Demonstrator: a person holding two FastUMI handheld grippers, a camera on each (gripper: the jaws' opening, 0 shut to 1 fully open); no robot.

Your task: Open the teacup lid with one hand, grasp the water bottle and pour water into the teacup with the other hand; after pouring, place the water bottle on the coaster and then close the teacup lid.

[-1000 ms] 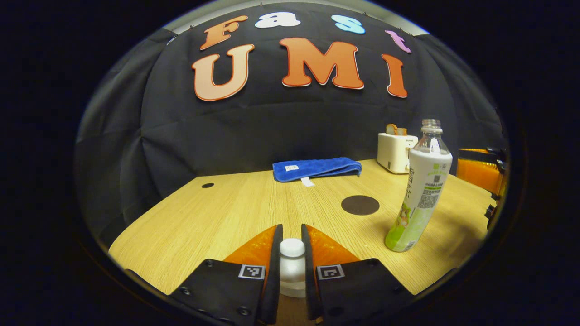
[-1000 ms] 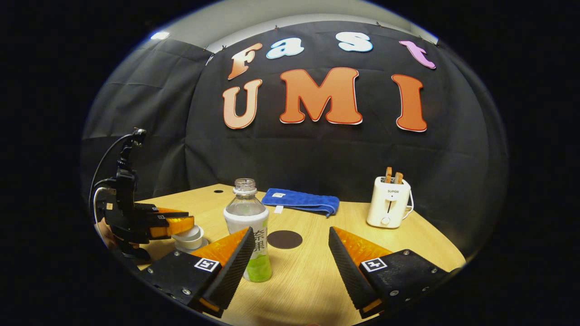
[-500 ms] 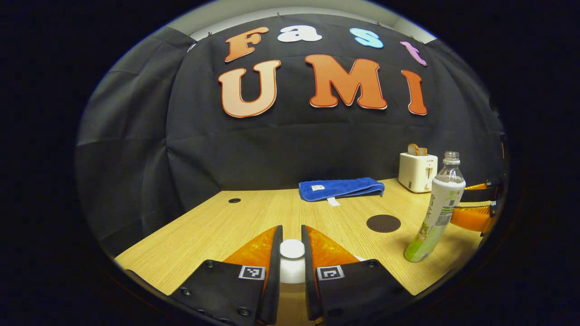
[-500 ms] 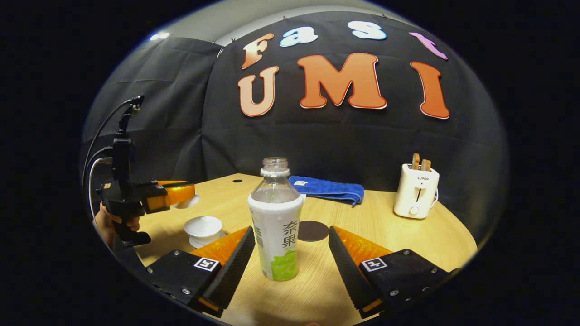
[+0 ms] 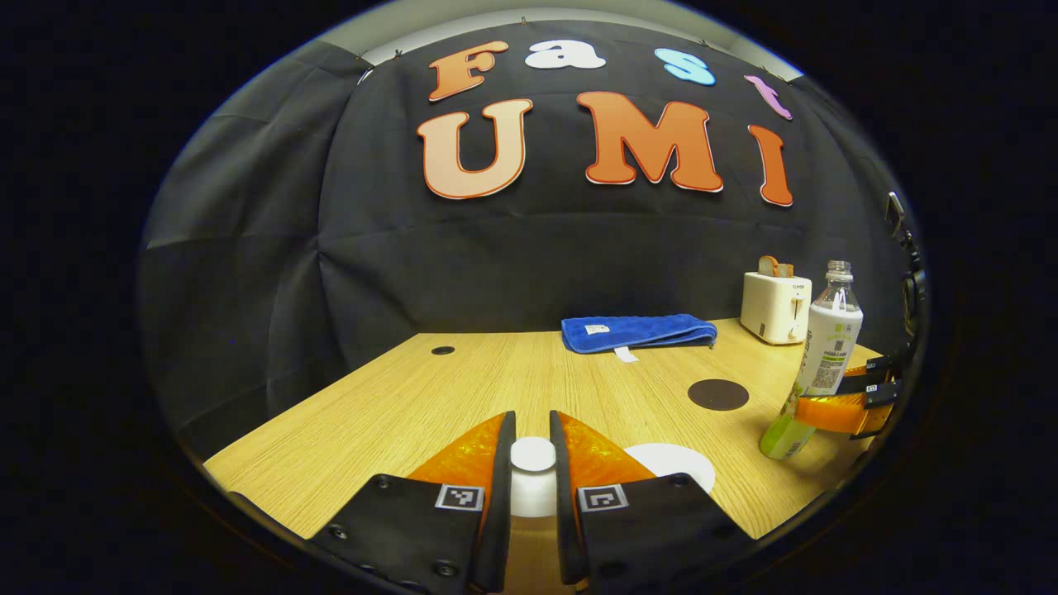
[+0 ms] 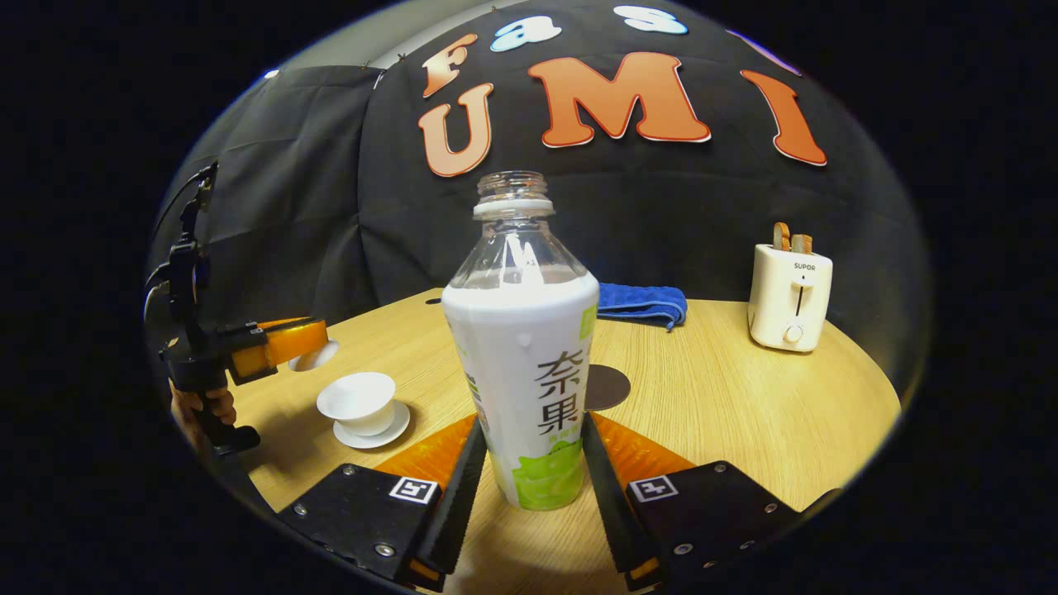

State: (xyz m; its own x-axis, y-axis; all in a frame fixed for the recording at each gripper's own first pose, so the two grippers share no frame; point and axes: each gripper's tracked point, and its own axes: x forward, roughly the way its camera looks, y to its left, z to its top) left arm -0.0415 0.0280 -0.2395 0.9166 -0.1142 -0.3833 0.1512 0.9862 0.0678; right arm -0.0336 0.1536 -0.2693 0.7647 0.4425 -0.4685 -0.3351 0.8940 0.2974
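Beside the round dark coaster, on the wood-grain table, the capless plastic water bottle stands upright, right gripper closed against both sides. Left of the coaster, left gripper pinches the white domed lid above the open glossy teacup on its saucer.

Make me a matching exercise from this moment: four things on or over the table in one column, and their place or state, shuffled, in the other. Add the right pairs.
Things:
1. teacup lid
2. water bottle
3. teacup
4. coaster

Place or state:
A. bare, nothing standing on it
B. uncovered, on its saucer
C. standing between the right gripper's jaws
D. held above the table in the left gripper

Pairs: 1-D, 2-C, 3-B, 4-A
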